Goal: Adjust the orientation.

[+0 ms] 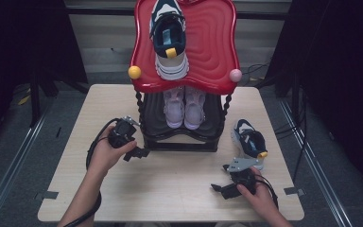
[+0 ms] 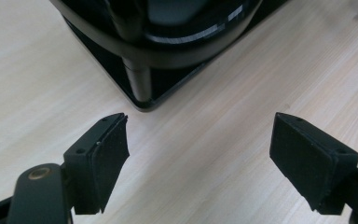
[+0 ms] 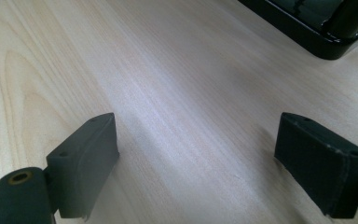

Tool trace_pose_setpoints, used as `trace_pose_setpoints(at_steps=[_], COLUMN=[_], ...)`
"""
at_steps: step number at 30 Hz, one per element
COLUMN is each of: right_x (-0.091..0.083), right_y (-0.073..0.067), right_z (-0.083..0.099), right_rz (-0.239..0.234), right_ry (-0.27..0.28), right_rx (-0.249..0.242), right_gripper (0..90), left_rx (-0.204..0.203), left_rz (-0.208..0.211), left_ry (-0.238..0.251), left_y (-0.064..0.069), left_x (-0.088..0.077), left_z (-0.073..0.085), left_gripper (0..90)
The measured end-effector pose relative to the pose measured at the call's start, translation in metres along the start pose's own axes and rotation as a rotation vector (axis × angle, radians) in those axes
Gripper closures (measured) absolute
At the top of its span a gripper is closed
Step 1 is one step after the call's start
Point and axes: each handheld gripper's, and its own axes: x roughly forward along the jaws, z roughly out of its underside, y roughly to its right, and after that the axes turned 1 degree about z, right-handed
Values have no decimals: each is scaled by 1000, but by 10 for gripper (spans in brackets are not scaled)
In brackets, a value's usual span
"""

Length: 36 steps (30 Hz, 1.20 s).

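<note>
The left gripper (image 2: 198,154) has its jaws spread wide with nothing between them but bare wood. Just ahead of the jaws, in the left gripper view, stands the near corner of the black shoe rack (image 2: 142,100), with one of its posts rising from the base; the jaws are close to that corner but apart from it. In the high view the left gripper (image 1: 139,153) sits in the left hand (image 1: 105,153) just beside the rack's front left foot, low over the table (image 1: 170,189).

The right gripper (image 3: 196,158) also has its jaws spread, empty, over plain tabletop. Far ahead of them and to the right in its own view lies a corner of the rack's black base (image 3: 326,44), well apart from the jaws. In the high view the right gripper (image 1: 220,189) is held by the right hand (image 1: 260,194) near the table's front right, pointing left across the table.

Behind that gripper, near its grey plate, a navy and white shoe (image 1: 249,142) with a yellow tab lies on the table to the right of the rack. Its match (image 1: 169,35) stands on the rack's red top shelf (image 1: 212,42). A pair of pale pink shoes (image 1: 184,106) sits on the lower shelf, between the twisted posts. A yellow ball (image 1: 134,72) and a pink ball (image 1: 235,75) sit at the red shelf's front corners.
</note>
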Motion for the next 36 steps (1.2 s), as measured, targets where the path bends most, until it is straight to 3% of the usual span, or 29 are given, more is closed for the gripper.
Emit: trace_pose_setpoints(at_steps=[7, 16, 21, 27, 36], right_x=[0, 0, 0, 0, 0], right_y=[0, 0, 0, 0, 0], right_z=[0, 0, 0, 0, 0], right_rz=[0, 1, 1, 1, 1], right_ry=[0, 0, 1, 0, 0], right_rx=[0, -1, -1, 0, 1], right_gripper=[125, 125, 125, 124, 123], left_rx=[-21, -49, -64, -35, -33], left_rz=[16, 0, -2, -44, -80], left_ry=[2, 43, 38, 26, 67], left_y=[2, 1, 1, 1, 2], left_x=[25, 38, 47, 52, 56], left_z=[9, 21, 32, 42, 59], left_gripper=[192, 191, 191, 191, 185])
